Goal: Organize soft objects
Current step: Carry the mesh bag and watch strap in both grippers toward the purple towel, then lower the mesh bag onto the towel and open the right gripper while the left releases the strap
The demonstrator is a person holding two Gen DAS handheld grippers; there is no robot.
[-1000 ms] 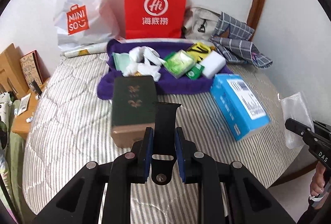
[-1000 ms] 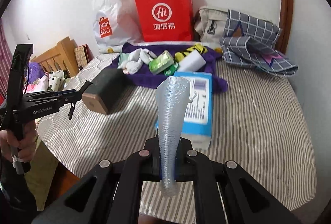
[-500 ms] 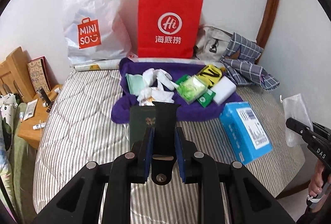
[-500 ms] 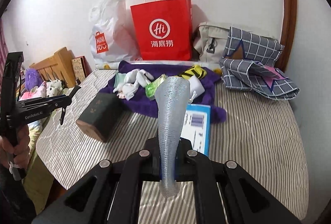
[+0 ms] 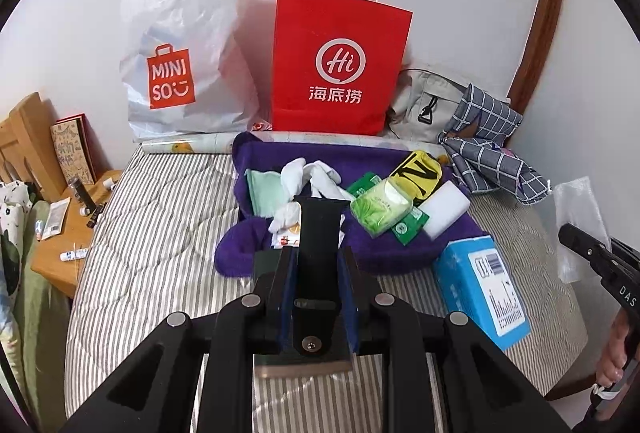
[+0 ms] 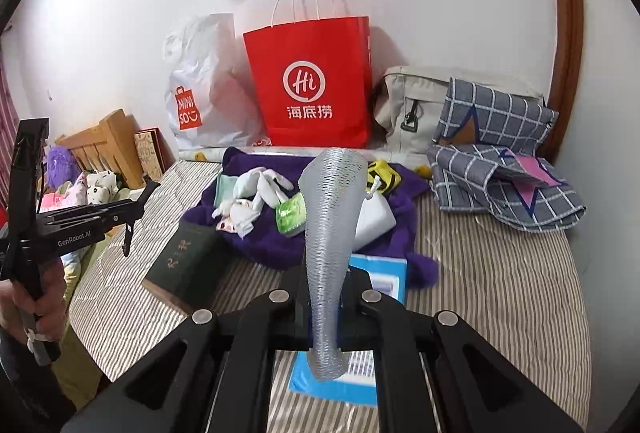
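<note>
So the left hand-held gripper [image 5: 316, 273] is clamped on a black strap [image 5: 320, 229] that sticks up between its pads; the right hand-held gripper [image 6: 324, 297] is squeezed tight on a clear bubble-wrap bag [image 6: 330, 233] standing up out of it; both hang over the near part of the striped bed [image 5: 152, 233]; farther back there's a purple towel [image 5: 400, 253] with white socks [image 5: 308, 177], a green tissue pack [image 5: 380, 207] and a white sponge [image 5: 444, 209] on it; a blue box [image 5: 480, 293] sits near right, a dark green book [image 6: 188, 261] near left.
</note>
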